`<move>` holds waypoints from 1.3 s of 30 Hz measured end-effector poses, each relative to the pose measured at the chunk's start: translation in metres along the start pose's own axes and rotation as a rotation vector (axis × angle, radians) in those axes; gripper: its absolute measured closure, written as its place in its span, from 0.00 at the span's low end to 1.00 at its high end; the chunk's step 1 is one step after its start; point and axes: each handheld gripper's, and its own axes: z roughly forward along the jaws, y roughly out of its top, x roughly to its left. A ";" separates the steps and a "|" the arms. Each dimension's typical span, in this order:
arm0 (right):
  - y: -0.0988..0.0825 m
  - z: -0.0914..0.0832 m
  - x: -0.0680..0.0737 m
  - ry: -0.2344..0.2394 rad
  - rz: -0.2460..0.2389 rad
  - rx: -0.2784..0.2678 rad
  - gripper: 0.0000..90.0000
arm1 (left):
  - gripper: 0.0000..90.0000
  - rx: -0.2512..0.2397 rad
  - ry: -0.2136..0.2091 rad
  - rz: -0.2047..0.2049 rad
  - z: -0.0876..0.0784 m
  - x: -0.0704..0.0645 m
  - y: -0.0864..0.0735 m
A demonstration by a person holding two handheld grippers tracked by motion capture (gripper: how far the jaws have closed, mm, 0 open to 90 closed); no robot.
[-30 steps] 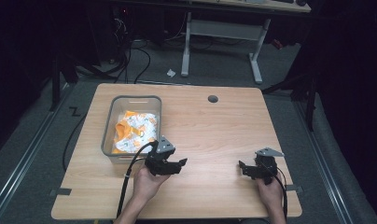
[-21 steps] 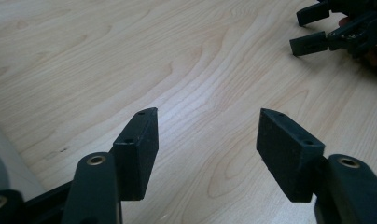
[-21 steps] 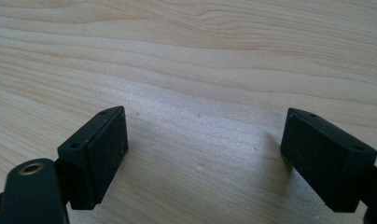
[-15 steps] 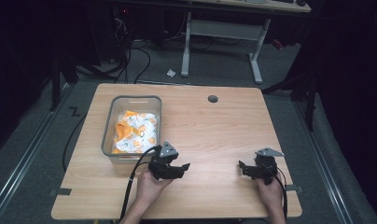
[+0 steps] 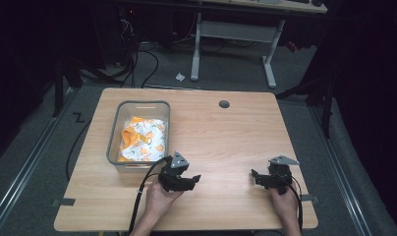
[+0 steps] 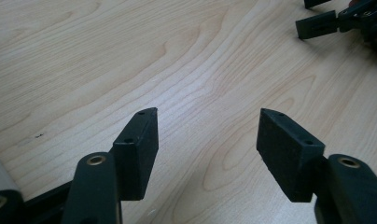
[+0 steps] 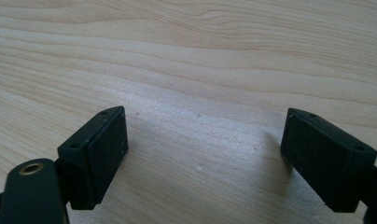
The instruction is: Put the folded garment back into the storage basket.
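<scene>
The grey bin (image 5: 116, 162) sits at the surface's (image 5: 226, 132) left, holding an orange-and-white crumpled cloth (image 5: 143, 138). The left gripper (image 5: 183, 181) hovers just beside the bin's near right corner, jaws spread and empty. The right gripper (image 5: 258, 177) is well apart from the bin, jaws likewise released. The left hand is nearer.

Table (image 5: 236, 132) lit bright from above, surroundings v. dark; high view soft, near jaws slightly blurred.
</scene>
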 end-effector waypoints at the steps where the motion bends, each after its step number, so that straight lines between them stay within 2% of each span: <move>1: 0.000 0.000 0.000 0.000 0.000 0.000 0.16 | 0.43 0.002 0.004 0.007 0.001 0.000 -0.001; 6: 0.000 0.000 0.000 0.000 0.000 0.000 0.16 | 0.43 0.015 0.002 0.014 0.005 -0.002 -0.005; 10: 0.000 0.000 0.000 0.000 -0.001 0.000 0.16 | 0.43 0.018 0.004 0.004 0.009 -0.001 -0.009; 15: 0.000 0.000 0.000 0.000 0.000 0.000 0.16 | 0.44 0.007 0.023 -0.008 0.012 0.002 -0.015; 25: 0.000 0.000 0.000 0.000 -0.001 0.000 0.16 | 0.44 0.052 0.061 0.000 0.023 0.003 -0.029; 32: 0.000 0.000 0.000 0.000 -0.001 0.000 0.16 | 0.42 -0.007 0.053 0.001 0.025 0.006 -0.035; 34: 0.000 0.000 0.000 0.000 -0.001 0.000 0.16 | 0.41 -0.005 0.059 0.000 0.025 0.005 -0.034; 39: 0.000 0.000 0.000 0.001 -0.001 0.000 0.16 | 0.40 0.004 0.087 0.031 0.027 0.000 -0.034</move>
